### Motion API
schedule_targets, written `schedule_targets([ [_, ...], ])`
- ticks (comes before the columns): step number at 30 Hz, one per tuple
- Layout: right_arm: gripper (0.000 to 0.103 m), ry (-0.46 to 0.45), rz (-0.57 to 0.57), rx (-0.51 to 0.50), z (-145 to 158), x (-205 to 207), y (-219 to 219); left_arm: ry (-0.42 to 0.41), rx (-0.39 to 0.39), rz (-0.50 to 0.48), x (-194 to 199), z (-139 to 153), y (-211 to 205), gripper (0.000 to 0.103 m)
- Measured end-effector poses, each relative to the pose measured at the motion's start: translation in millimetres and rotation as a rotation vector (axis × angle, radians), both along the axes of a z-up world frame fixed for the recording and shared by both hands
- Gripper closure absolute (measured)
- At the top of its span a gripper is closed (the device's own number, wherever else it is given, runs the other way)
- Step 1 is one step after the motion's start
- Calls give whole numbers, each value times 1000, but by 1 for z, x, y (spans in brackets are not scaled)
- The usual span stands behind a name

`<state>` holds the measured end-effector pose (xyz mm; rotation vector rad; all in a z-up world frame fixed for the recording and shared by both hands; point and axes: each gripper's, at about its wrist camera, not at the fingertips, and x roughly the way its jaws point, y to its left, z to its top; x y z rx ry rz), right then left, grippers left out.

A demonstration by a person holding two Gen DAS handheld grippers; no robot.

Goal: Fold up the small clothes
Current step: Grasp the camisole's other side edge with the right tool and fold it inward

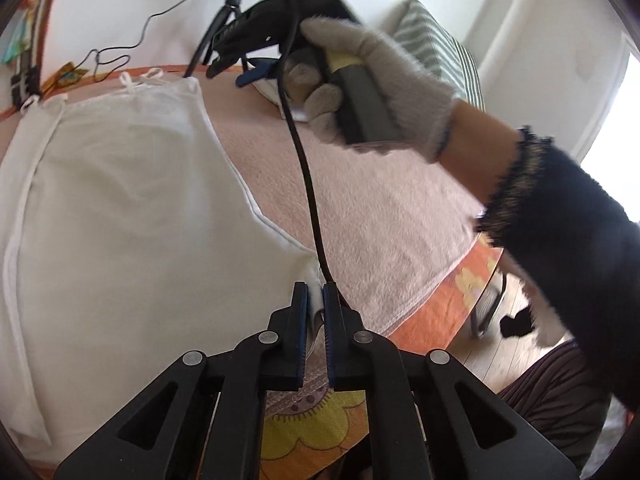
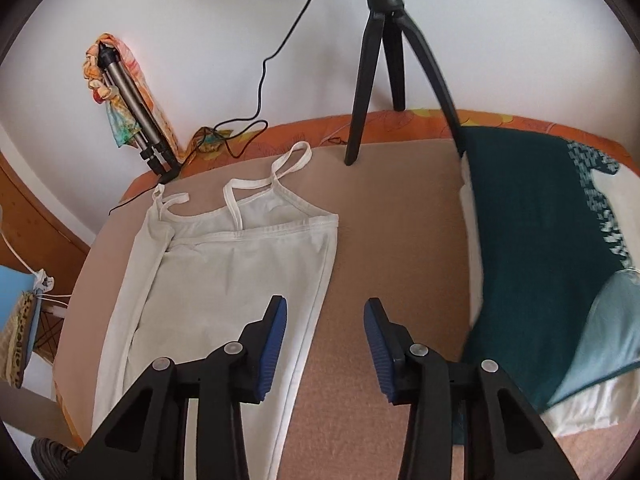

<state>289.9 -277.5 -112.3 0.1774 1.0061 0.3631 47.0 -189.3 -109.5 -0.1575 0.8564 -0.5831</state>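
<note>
White camisole (image 2: 224,280) spread flat at frame centre-left; right gripper (image 2: 326,336) held wide open, unloaded; left gripper (image 1: 315,312) nearly closed, hem corner seemingly pinched

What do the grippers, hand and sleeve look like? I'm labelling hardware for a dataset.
Both grippers are black plastic linkages with round silver pivot pins and blue ribbed pads: the left gripper and the right gripper. A black cable runs from the right gripper's body towards the left gripper. The right hand wears a fuzzy grey glove; its sleeve is dark navy with a frayed cuff.
</note>
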Motion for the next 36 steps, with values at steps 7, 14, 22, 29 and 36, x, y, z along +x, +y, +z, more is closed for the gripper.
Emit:
schedule_targets([
  [7, 61, 35, -43, 52, -27, 41, 5, -23, -19, 38, -7, 3, 10, 97],
  [14, 94, 37, -15, 27, -25, 51, 22, -13, -77, 97, -9, 3, 29, 97],
  [22, 102, -22, -2, -131, 8, 47, 63, -30, -137, 190, -23, 12, 58, 97],
  [29, 102, -68, 49, -267, 31, 44, 116, -19, -206, 290, -43, 5, 88, 97],
  [36, 103, -90, 117, -379, 27, 47, 181, -13, -212, 349, -49, -3, 108, 97],
])
